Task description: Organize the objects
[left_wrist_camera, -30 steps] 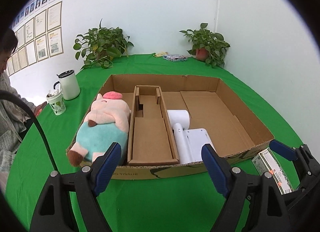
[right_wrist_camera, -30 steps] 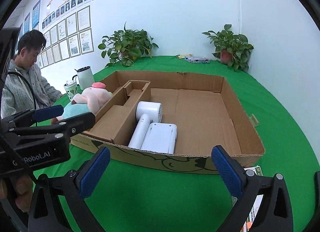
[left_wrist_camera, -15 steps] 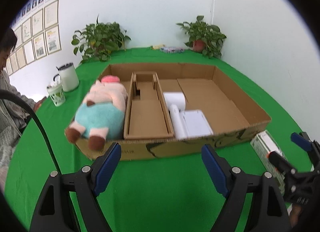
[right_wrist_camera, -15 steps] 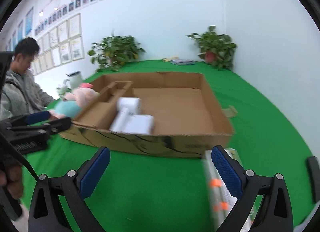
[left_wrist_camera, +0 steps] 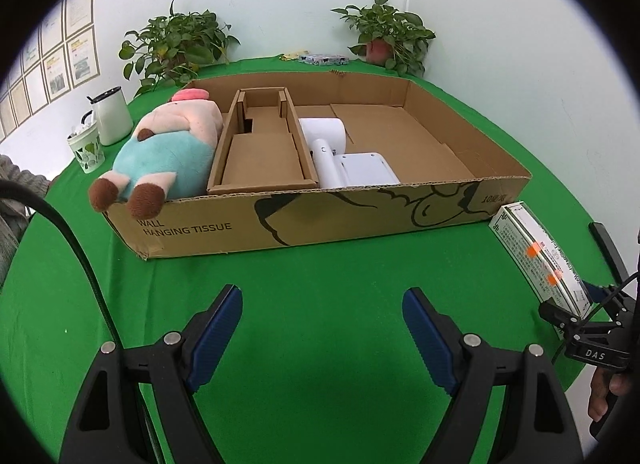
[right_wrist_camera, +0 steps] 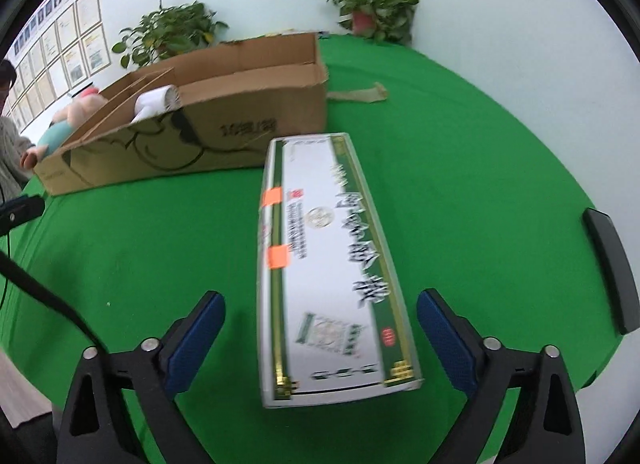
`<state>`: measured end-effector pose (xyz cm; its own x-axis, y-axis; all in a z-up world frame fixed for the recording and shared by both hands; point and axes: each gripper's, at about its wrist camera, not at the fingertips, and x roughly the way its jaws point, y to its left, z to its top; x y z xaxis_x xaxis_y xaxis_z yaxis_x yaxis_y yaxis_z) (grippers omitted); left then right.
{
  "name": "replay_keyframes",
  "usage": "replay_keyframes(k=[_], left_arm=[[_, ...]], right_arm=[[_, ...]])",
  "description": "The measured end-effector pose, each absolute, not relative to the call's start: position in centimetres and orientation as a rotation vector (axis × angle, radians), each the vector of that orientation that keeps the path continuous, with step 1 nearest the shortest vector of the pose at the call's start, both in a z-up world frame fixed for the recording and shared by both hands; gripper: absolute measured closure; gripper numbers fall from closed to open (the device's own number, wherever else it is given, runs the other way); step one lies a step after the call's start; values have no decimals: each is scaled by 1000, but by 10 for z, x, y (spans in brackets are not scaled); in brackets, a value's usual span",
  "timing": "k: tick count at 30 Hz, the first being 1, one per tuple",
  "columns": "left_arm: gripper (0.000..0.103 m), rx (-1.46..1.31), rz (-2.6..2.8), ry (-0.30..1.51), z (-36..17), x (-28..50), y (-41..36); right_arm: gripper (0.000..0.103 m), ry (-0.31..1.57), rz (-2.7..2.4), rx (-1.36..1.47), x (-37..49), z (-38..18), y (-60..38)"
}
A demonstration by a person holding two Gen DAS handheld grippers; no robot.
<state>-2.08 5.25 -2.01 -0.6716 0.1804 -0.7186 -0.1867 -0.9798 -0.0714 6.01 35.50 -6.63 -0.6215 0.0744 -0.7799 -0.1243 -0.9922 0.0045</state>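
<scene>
A long white and green carton [right_wrist_camera: 328, 260] lies flat on the green table, right of a shallow cardboard box [left_wrist_camera: 400, 216]; it also shows in the left wrist view [left_wrist_camera: 540, 256]. My right gripper [right_wrist_camera: 320, 340] is open, its blue fingers either side of the carton's near end, not touching. My left gripper [left_wrist_camera: 322, 340] is open and empty over bare green cloth in front of the box. The box holds a plush pig [left_wrist_camera: 168, 152], a cardboard insert [left_wrist_camera: 260, 148] and a white hair dryer [left_wrist_camera: 340, 156].
Two potted plants [left_wrist_camera: 176, 44] [left_wrist_camera: 388, 36] stand at the back wall. A white mug [left_wrist_camera: 110, 114] and a patterned cup [left_wrist_camera: 86, 146] stand left of the box. A cardboard scrap [right_wrist_camera: 360, 94] lies behind the carton. A black object [right_wrist_camera: 610, 268] lies at the table's right edge.
Both grippers have pulled back from the box. The right gripper has swung right and down onto the carton, which now sits between its open fingers. The left view has lowered to the table.
</scene>
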Motion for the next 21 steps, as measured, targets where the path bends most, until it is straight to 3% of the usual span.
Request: replay_keyframes(k=[1,2,3,9,11,14,21], left_arm=[[21,-1161,2701,3,-20,-20,51],[21,-1163,2699,-12,-19,-21,49],[21,-1167,2699,-25,-19,-21,47],[21,-1197,2636,-109,-20,-23,37],[21,-1221,2597,-147,-23,-26,35],[21,-1276,2528,-204,-28,-31,34],[21,-1353,2345,-347,-42,-48,40]], right_arm=[[24,101,2734,-1327,60,-69,353],[40,105,2732,-1344,59,-70,349],[43,91,2722,-1359,57,-73,345],[43,67,2841,-1381,68,-61,300],[40,89,2903,-1405,70,-53,278],[2,96,3039,-1407,75,-41,247],[1,-3,3072,-1397,76,-32,221]])
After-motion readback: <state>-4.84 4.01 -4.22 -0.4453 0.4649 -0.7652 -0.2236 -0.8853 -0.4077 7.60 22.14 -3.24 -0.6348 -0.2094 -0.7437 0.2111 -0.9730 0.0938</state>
